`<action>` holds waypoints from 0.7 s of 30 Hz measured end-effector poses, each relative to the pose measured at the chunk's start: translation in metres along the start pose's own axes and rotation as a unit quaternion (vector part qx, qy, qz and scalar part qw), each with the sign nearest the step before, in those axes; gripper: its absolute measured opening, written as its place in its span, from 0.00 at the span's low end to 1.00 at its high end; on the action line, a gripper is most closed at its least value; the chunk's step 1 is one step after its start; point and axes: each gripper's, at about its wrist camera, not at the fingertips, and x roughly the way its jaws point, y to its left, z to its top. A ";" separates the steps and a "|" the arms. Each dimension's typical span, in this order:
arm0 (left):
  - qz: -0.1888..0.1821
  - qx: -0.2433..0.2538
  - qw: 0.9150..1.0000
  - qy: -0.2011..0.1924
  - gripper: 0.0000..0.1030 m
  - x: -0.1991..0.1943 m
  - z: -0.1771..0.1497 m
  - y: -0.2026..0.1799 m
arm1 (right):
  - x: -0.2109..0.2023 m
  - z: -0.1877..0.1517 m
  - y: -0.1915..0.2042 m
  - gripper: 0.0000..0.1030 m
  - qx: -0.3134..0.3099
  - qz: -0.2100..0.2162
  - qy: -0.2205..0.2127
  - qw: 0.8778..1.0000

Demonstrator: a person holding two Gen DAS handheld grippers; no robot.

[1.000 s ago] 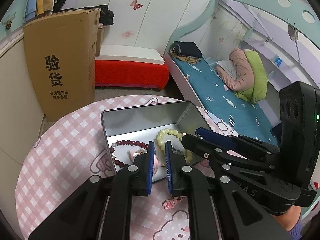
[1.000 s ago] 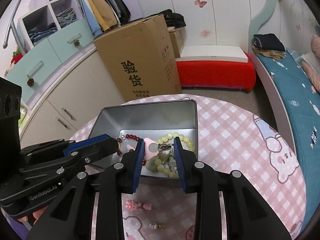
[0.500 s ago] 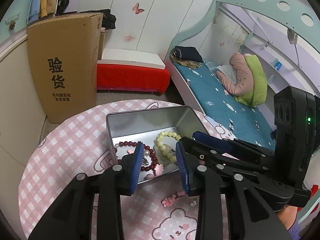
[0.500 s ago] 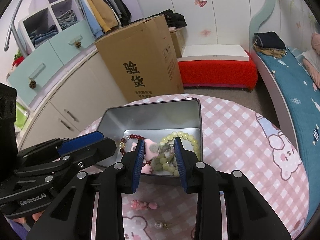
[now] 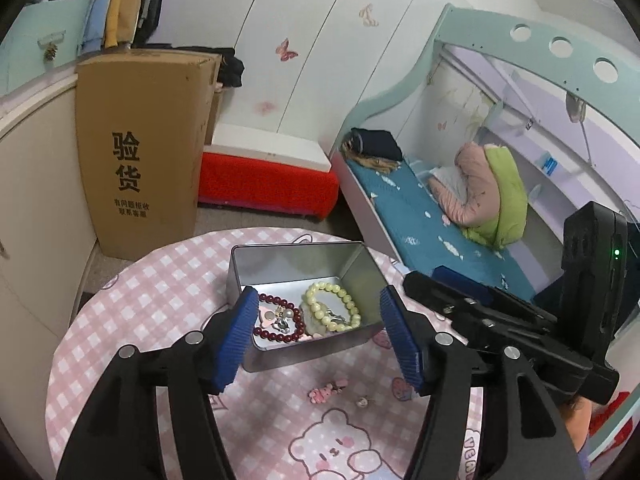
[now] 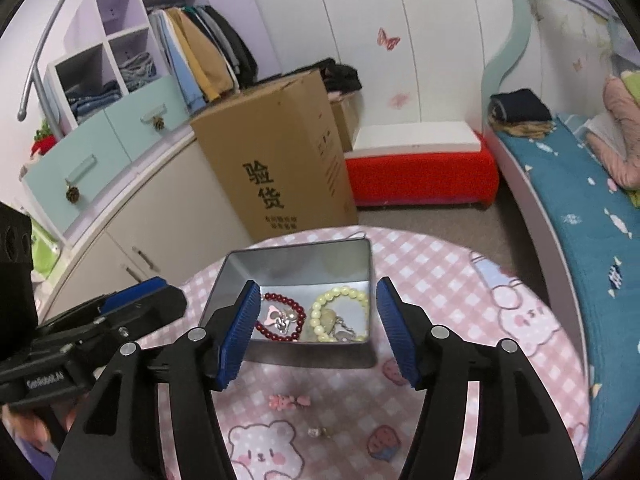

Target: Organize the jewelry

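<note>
Both pairs of fingers stand wide with nothing between them: the left gripper (image 5: 316,336) and right gripper (image 6: 316,330) have just been opening, and each hangs clear above the near edge of the tin (image 5: 362,268). Nearest on the table (image 5: 140,312), in front of the tin, a pink clip (image 6: 289,401) and a small stud (image 6: 316,432) lie loose. Beyond them, inside the tin, sit a red bracelet (image 6: 280,300), a pale bracelet (image 6: 340,294) and some small charms. Judging by this, most pieces are stowed; the two loose bits remain, and no lid is visible.
</note>
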 end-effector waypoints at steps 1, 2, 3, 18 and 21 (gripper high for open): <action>0.000 0.000 1.000 -0.003 0.59 -0.004 -0.001 -0.001 | -0.008 -0.001 -0.002 0.59 0.001 -0.003 -0.005 1.000; 0.002 0.001 1.000 -0.005 0.59 -0.005 -0.002 -0.003 | -0.014 -0.001 -0.004 0.60 0.002 -0.005 -0.009 1.000; 0.006 0.004 1.000 -0.009 0.59 -0.009 -0.005 -0.006 | -0.020 -0.003 -0.006 0.61 0.001 -0.007 -0.013 1.000; 0.041 0.041 0.997 0.056 0.59 0.024 -0.068 -0.019 | -0.037 -0.069 -0.051 0.63 0.030 -0.043 0.022 0.998; 0.044 0.045 0.995 0.072 0.59 0.038 -0.076 -0.021 | -0.023 -0.084 -0.053 0.63 0.034 -0.042 0.042 0.998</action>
